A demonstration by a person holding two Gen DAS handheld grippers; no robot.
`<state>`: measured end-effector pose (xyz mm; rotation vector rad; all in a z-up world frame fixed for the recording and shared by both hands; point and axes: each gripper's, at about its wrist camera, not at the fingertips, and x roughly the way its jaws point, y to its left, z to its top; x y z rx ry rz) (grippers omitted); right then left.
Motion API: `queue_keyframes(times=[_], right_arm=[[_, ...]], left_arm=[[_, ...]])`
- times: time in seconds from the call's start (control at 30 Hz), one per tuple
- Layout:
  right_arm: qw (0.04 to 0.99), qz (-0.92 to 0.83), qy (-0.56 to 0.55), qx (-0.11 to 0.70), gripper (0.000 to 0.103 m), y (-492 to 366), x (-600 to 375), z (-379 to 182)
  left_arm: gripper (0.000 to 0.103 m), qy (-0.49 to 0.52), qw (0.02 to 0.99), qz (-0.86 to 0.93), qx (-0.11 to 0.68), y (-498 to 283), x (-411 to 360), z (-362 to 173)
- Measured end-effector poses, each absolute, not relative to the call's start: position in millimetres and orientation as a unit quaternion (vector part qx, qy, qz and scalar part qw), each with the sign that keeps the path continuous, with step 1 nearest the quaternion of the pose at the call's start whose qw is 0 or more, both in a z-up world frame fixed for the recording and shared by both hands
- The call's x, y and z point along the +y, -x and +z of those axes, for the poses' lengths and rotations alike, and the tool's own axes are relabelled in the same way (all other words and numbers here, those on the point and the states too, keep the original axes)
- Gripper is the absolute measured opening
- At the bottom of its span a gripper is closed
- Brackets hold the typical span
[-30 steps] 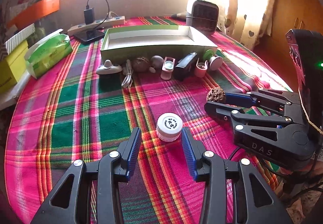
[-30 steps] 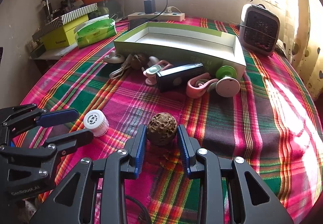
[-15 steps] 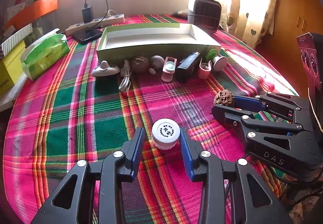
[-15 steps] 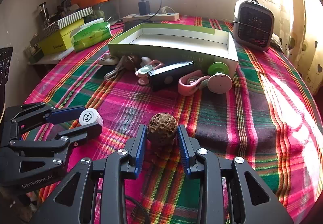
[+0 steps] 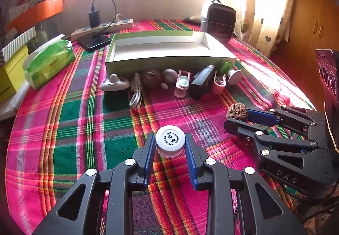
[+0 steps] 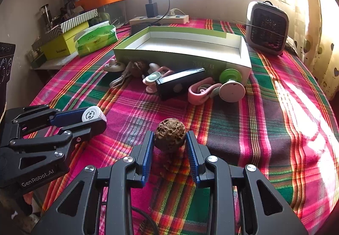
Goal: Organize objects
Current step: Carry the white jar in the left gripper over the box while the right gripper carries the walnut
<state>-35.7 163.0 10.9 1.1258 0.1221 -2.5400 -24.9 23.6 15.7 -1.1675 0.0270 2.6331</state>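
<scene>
Table under a pink-green plaid cloth. At the far side: one open, shallow green box, white inside, nothing in it. Behind it, one small grey heater, one power strip with a black charger plugged in, one dark phone. To the left edge: one green tissue pack, one yellow box.

Row of small items along the box's near wall, counted from the left wrist view: one grey knobbed disc, one coiled white cable, one brown nut, one pale pebble-like piece, one pink clip with a pale round insert, one black rectangular device, one pink loop clip, one green-and-white spool. This row lies between both grippers and the box; cloth between is bare.

Left gripper: jaws closing, white capped jar standing upright between the blue pads, cap level with the fingertips. Pads at or nearly at the cap's sides; contact cannot be confirmed.

Right gripper: jaws partly open, holding a wrinkled brown walnut pinched between both pads near the tips, just over the cloth. The two grippers sit side by side, near each other, not touching.
</scene>
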Motion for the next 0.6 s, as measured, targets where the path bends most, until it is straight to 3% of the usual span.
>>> queue_keyframes(times=[0.6], right_arm=[[0.180, -0.911, -0.367, 0.053, 0.032, 84, 159, 47]], left_arm=[[0.026, 0.375, 0.122, 0.919, -0.015, 102, 11, 52]])
